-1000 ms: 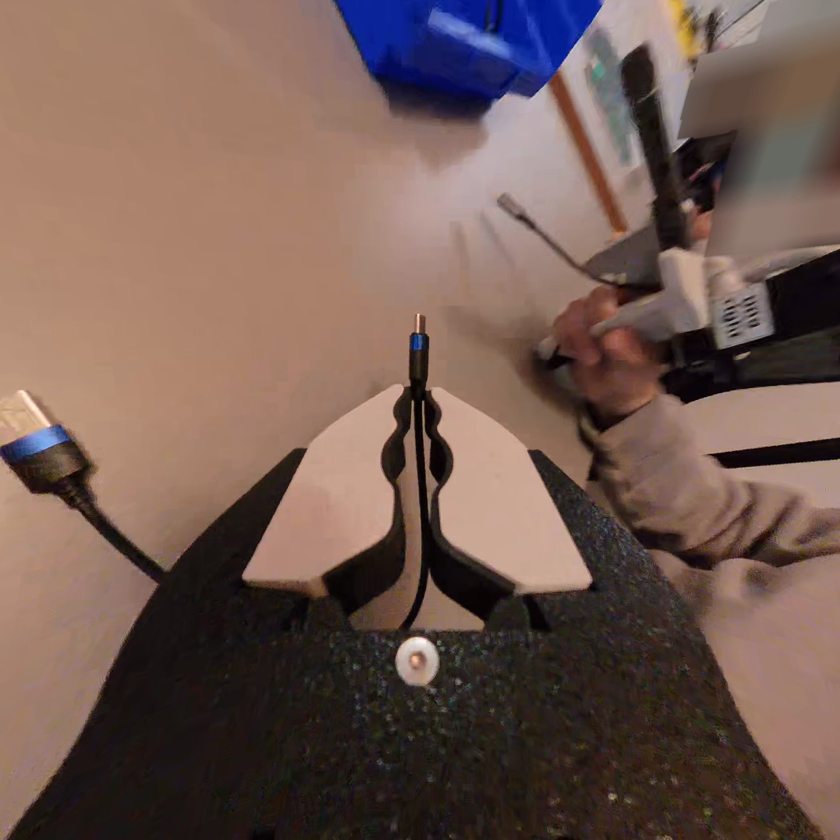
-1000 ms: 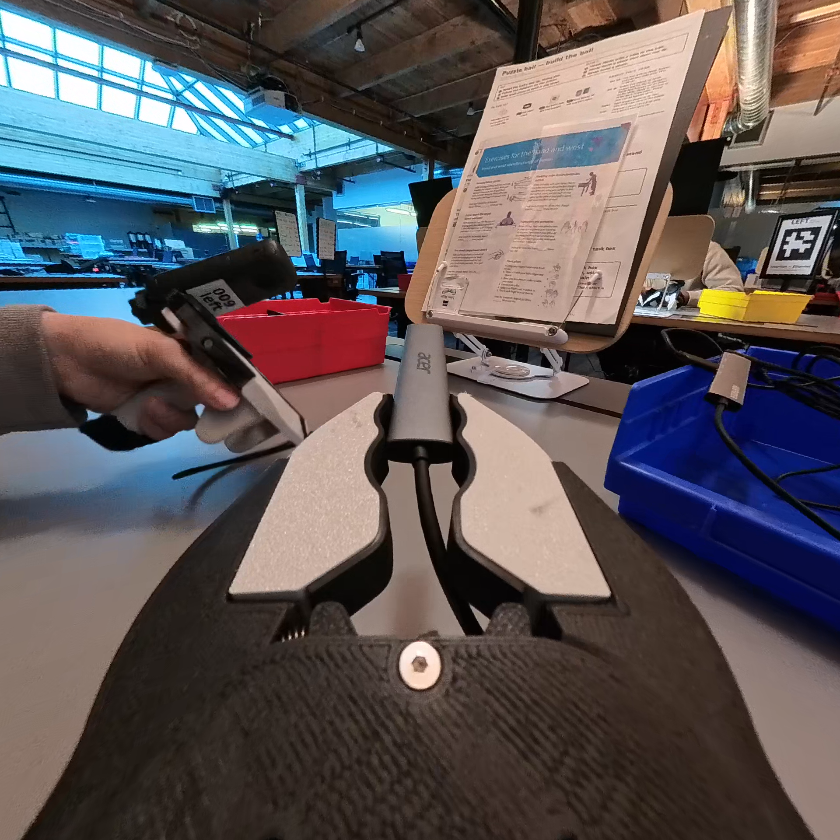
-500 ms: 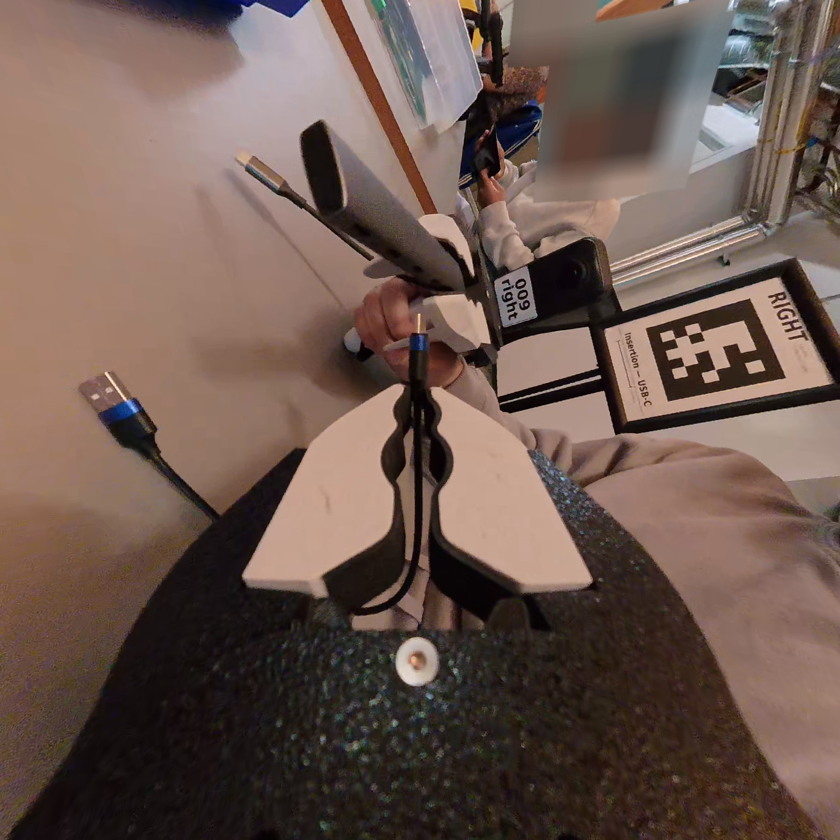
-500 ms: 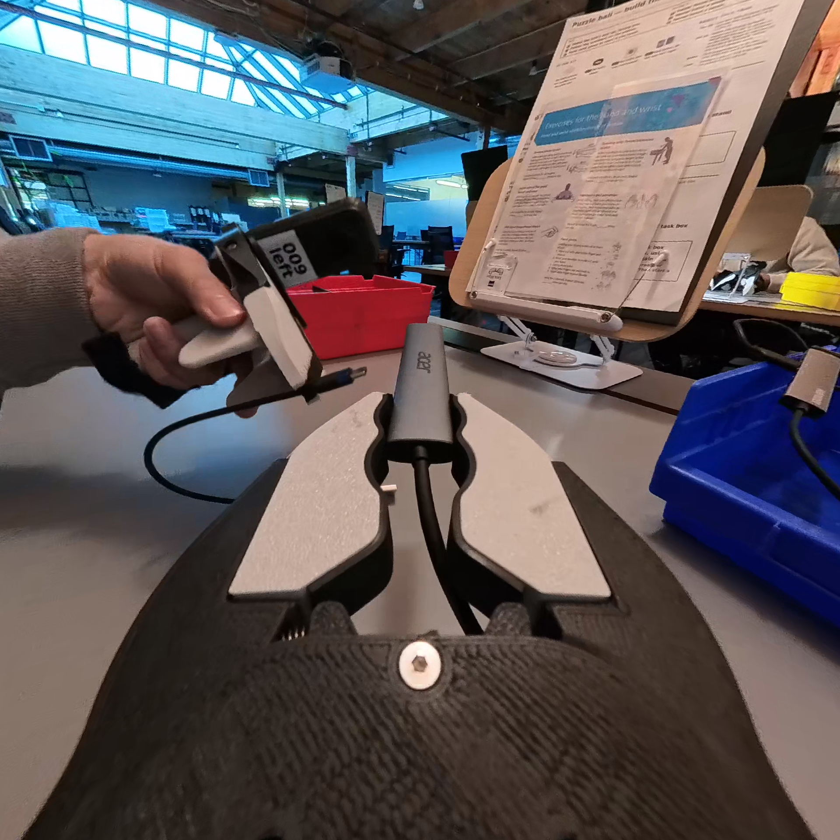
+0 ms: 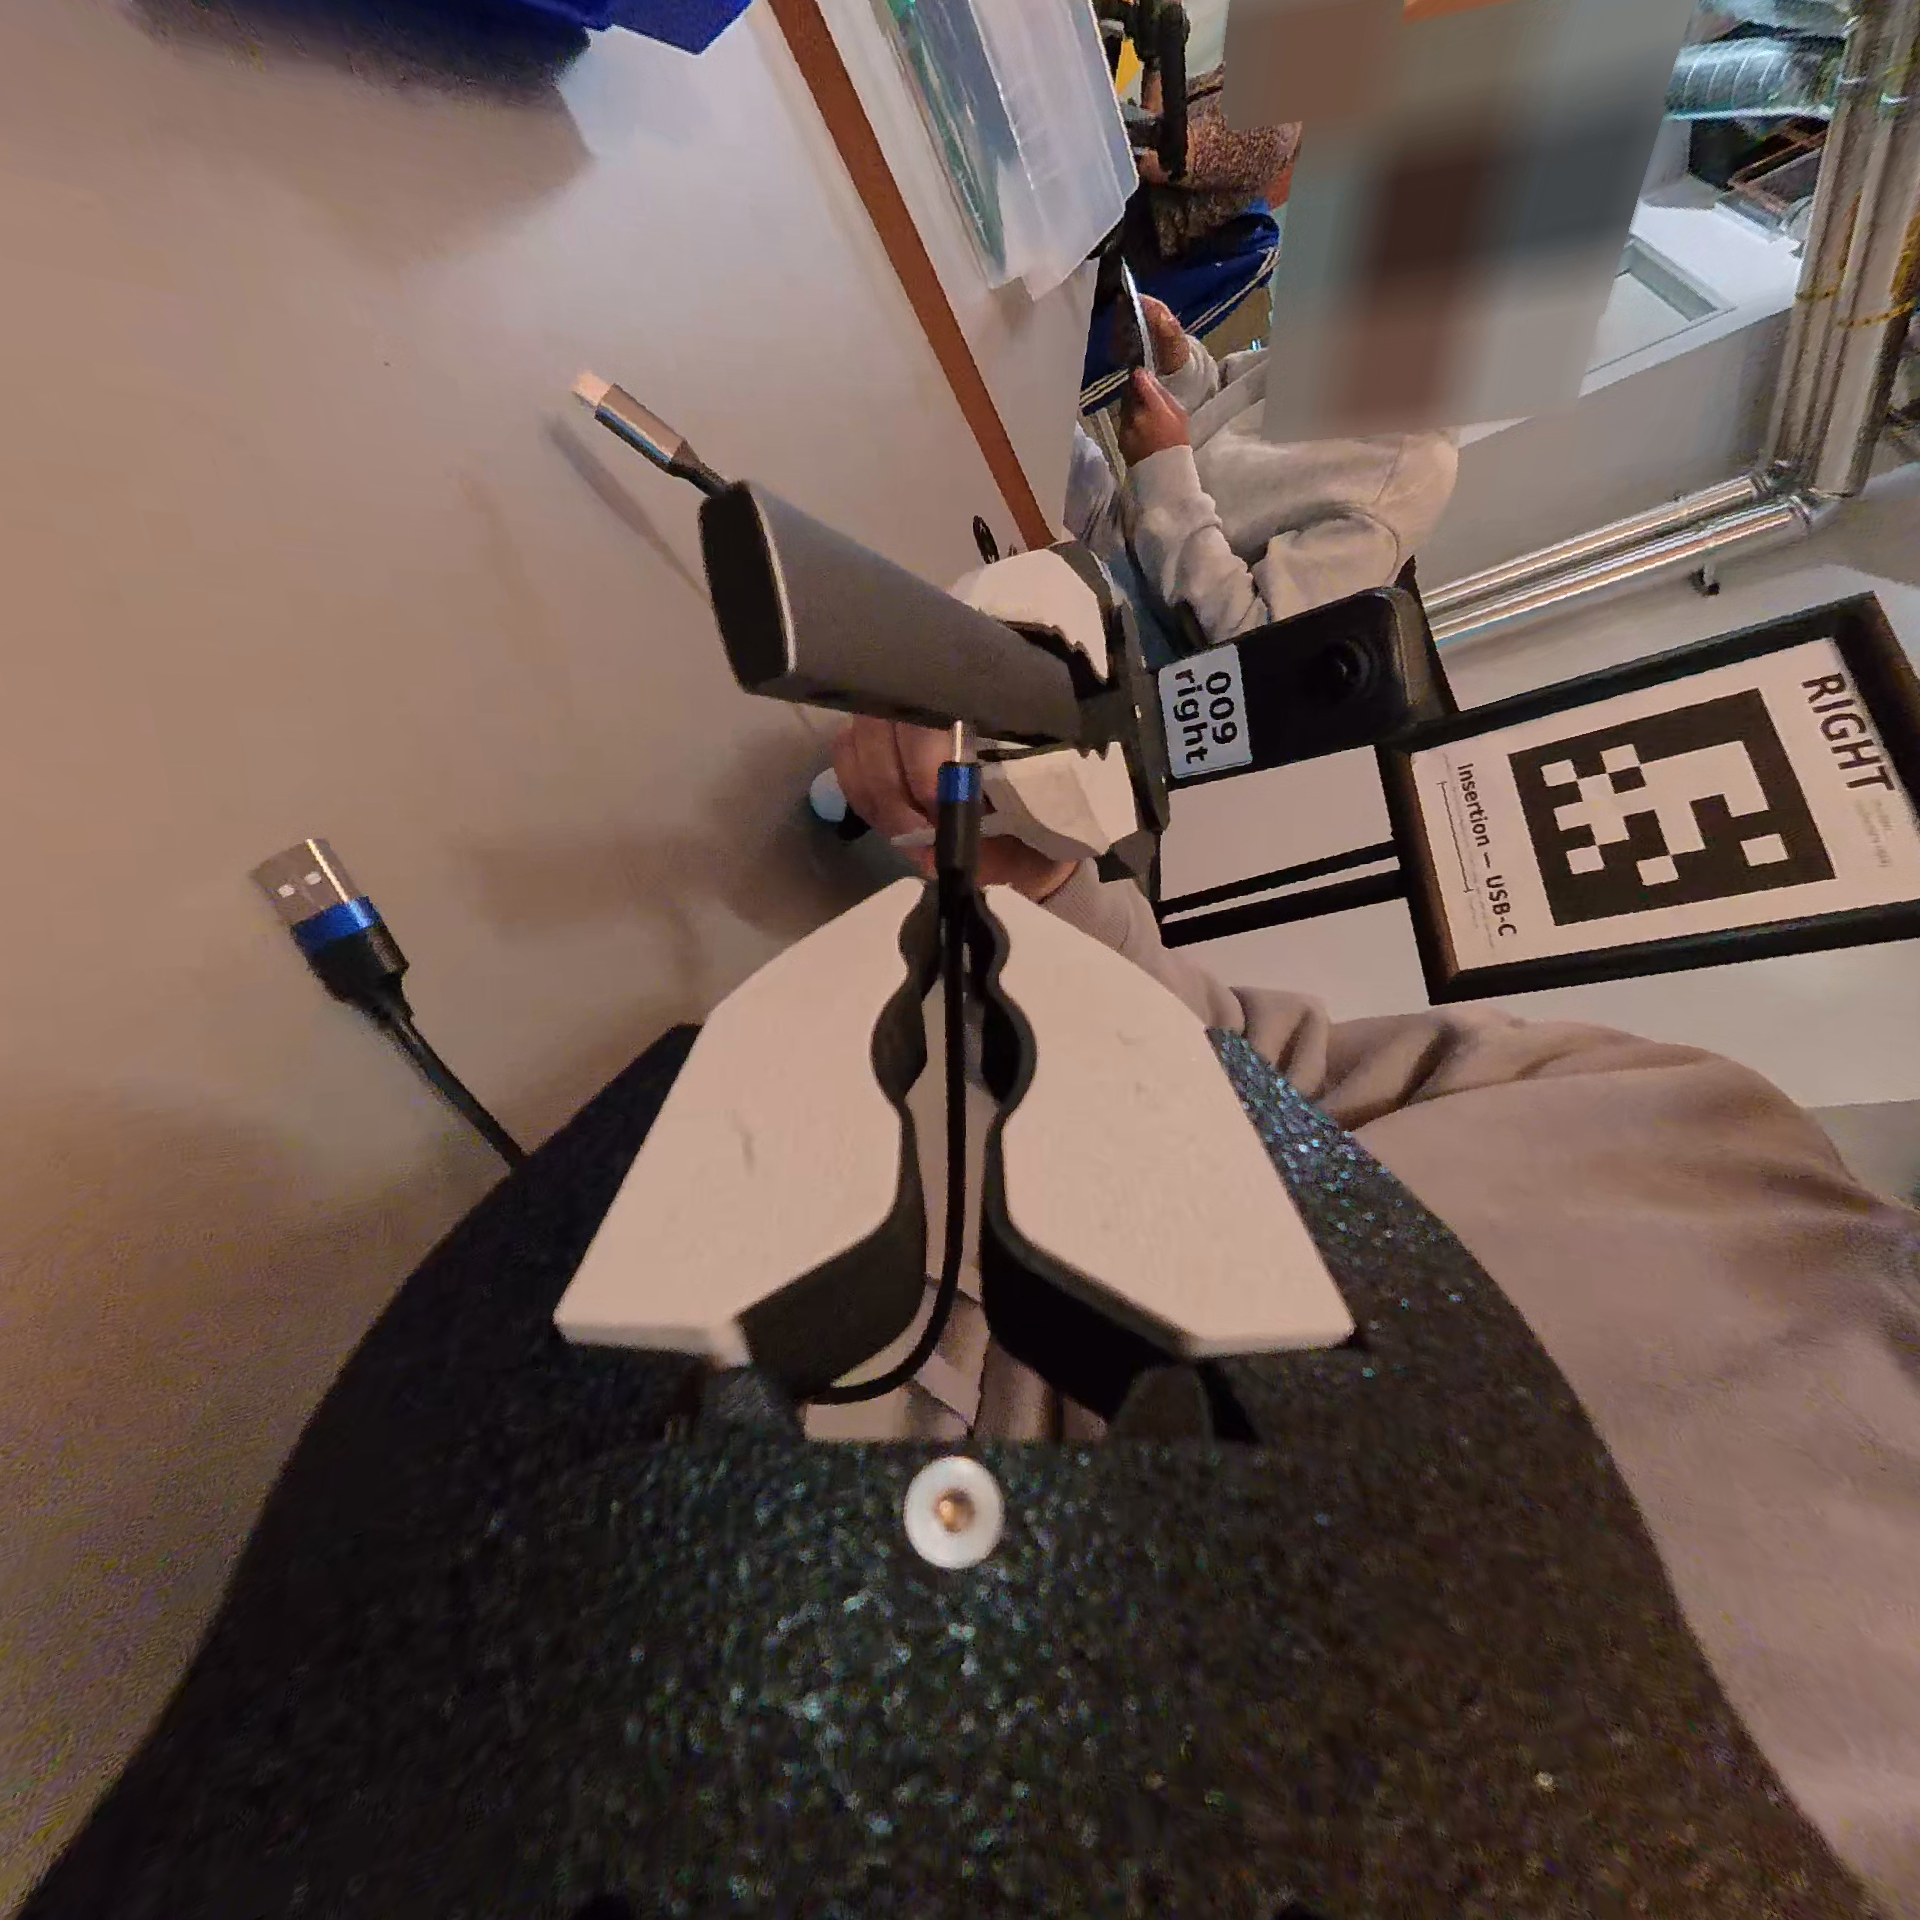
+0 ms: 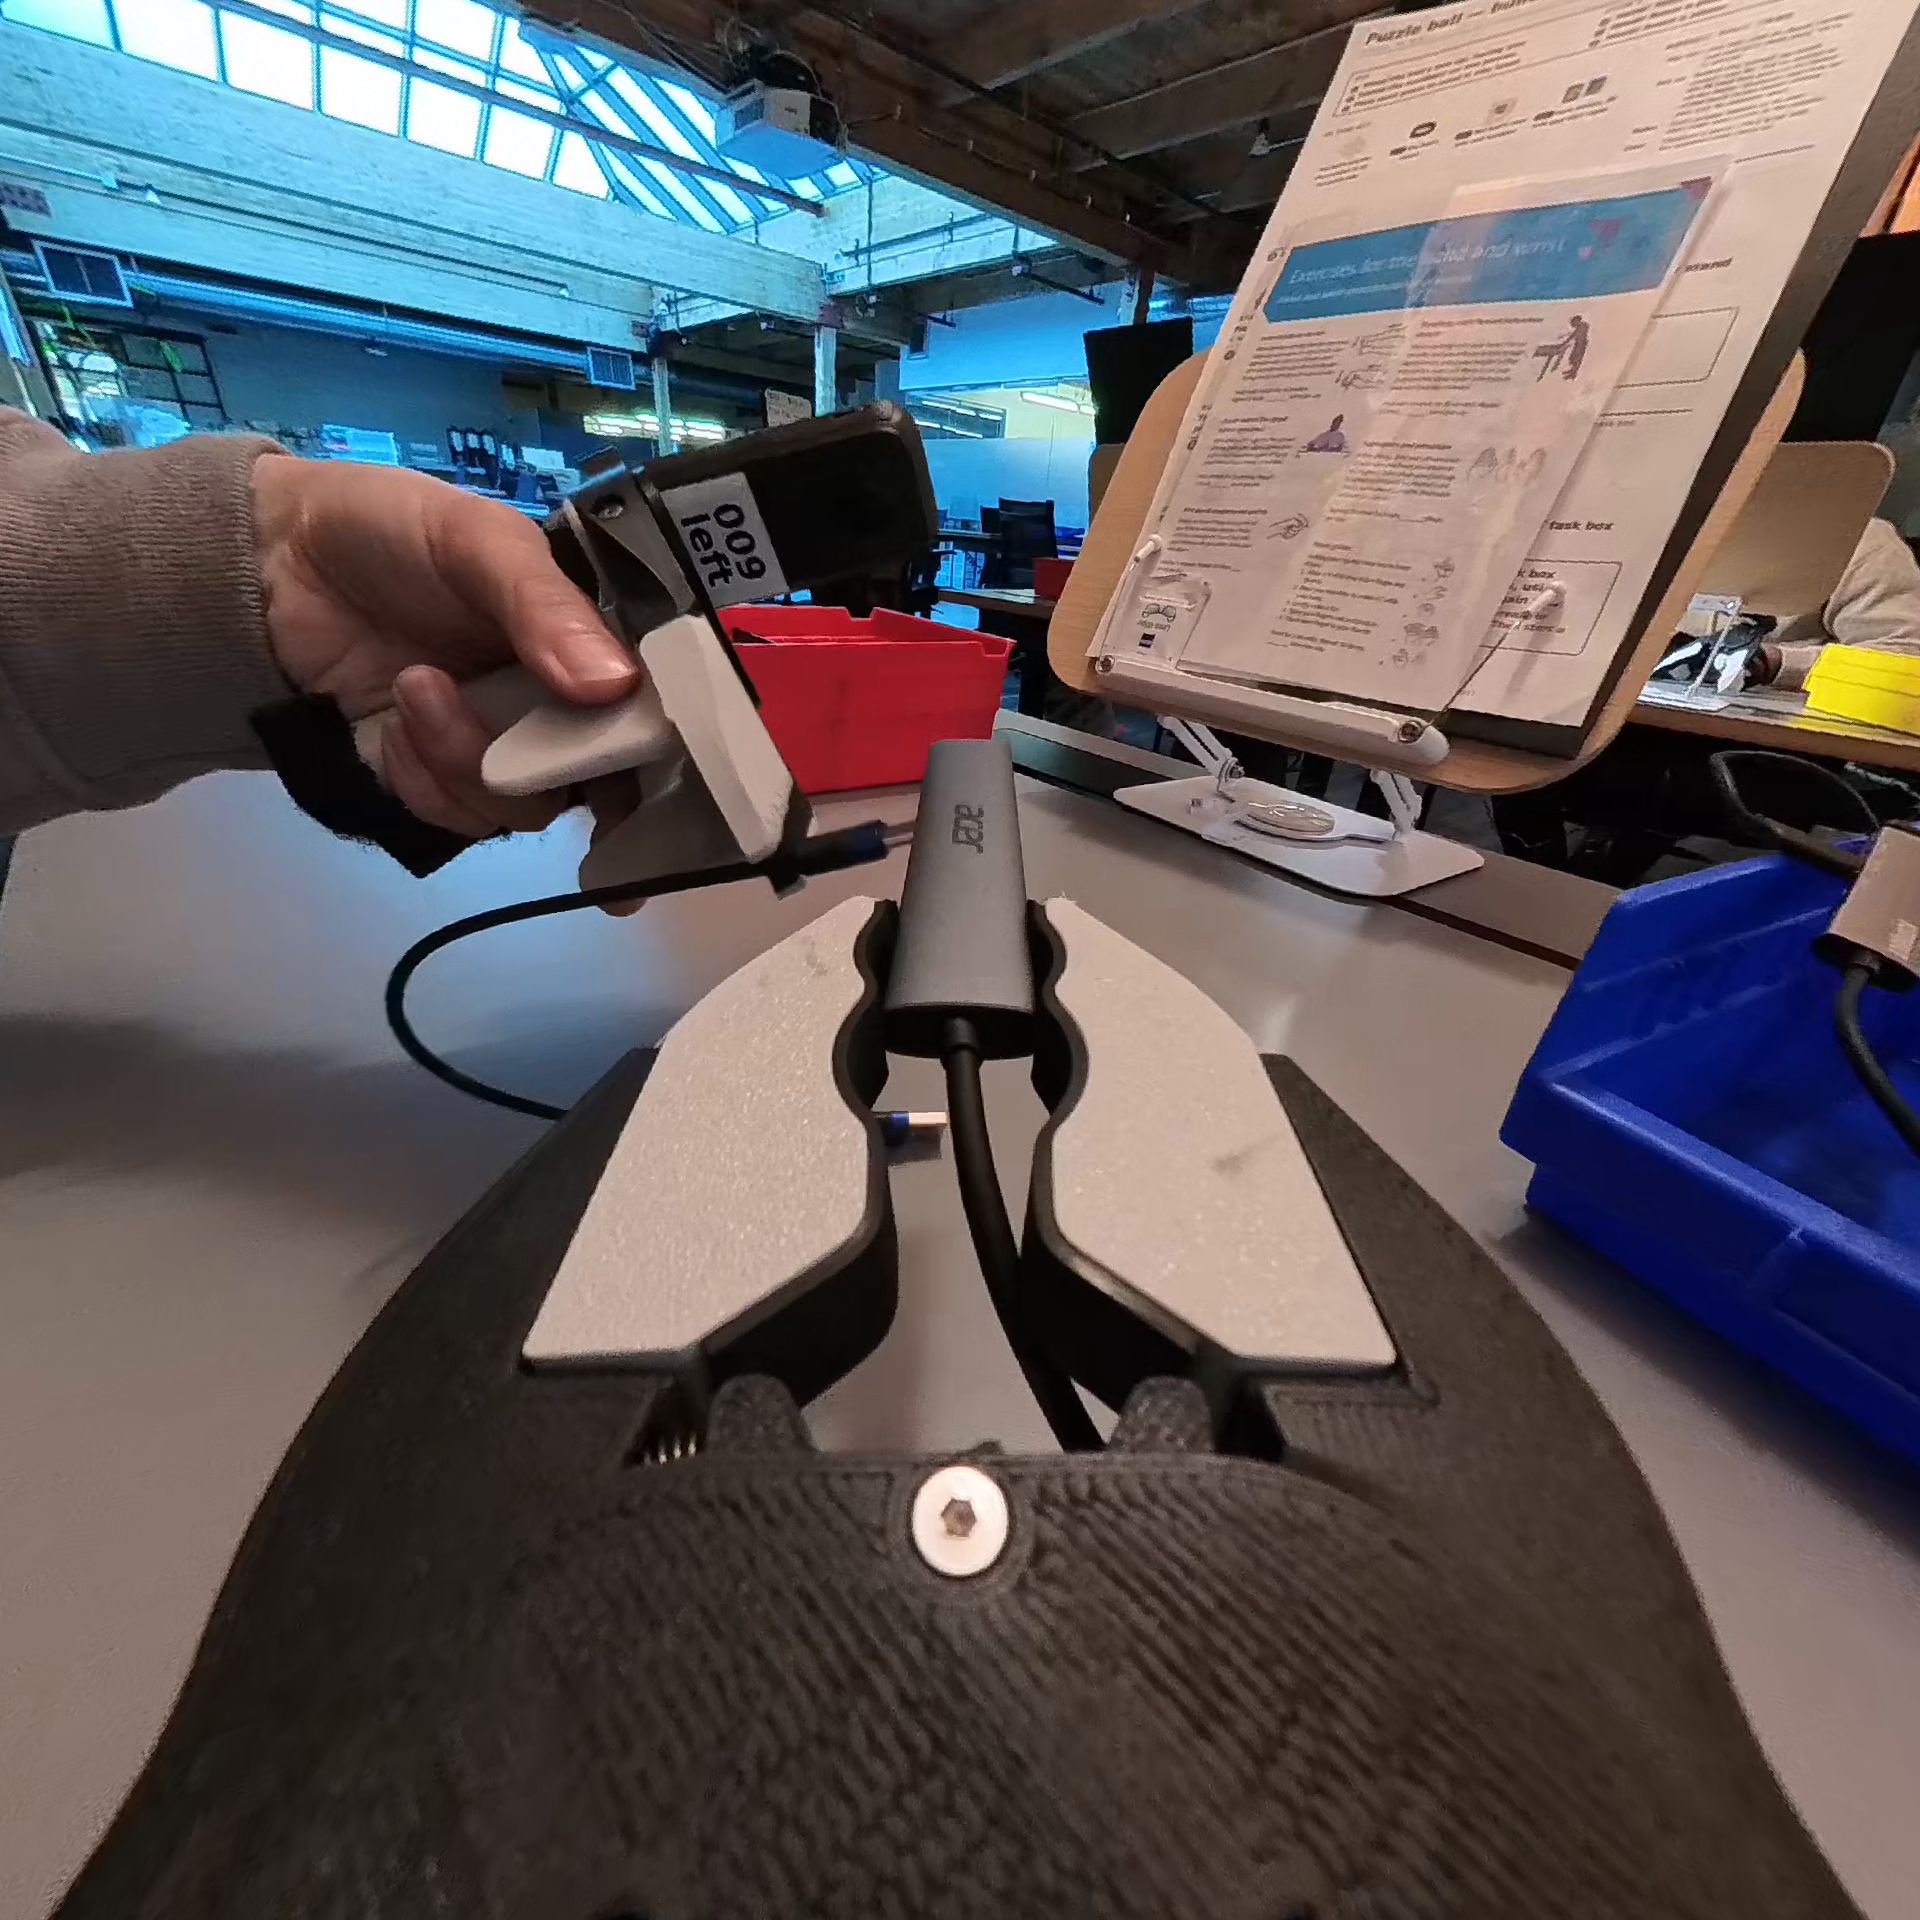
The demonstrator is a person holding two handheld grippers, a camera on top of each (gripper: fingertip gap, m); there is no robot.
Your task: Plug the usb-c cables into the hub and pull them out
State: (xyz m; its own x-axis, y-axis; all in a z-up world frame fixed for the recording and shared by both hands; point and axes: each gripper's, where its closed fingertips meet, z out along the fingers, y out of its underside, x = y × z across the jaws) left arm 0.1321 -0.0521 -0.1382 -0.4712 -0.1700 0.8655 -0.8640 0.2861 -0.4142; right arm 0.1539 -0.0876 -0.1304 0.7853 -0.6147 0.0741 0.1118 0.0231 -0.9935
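The left gripper (image 5: 956,914) has its jaws closed on the black USB-C cable (image 5: 954,1091), whose blue-ringed plug (image 5: 956,795) projects past the tips. The plug tip sits just beside the side face of the grey hub (image 5: 883,634) (whether it has entered a port cannot be told). The right gripper (image 6: 958,935) has its jaws clamped on the hub's cabled end, hub raised above the bench (image 6: 208,1039). The cable's other plug (image 5: 317,914), also blue-ringed, lies on the bench. A blue bin (image 6: 1714,1122) stands at the right; a red bin (image 6: 883,696) and a document stand (image 6: 1455,436) stand toward the far edge.
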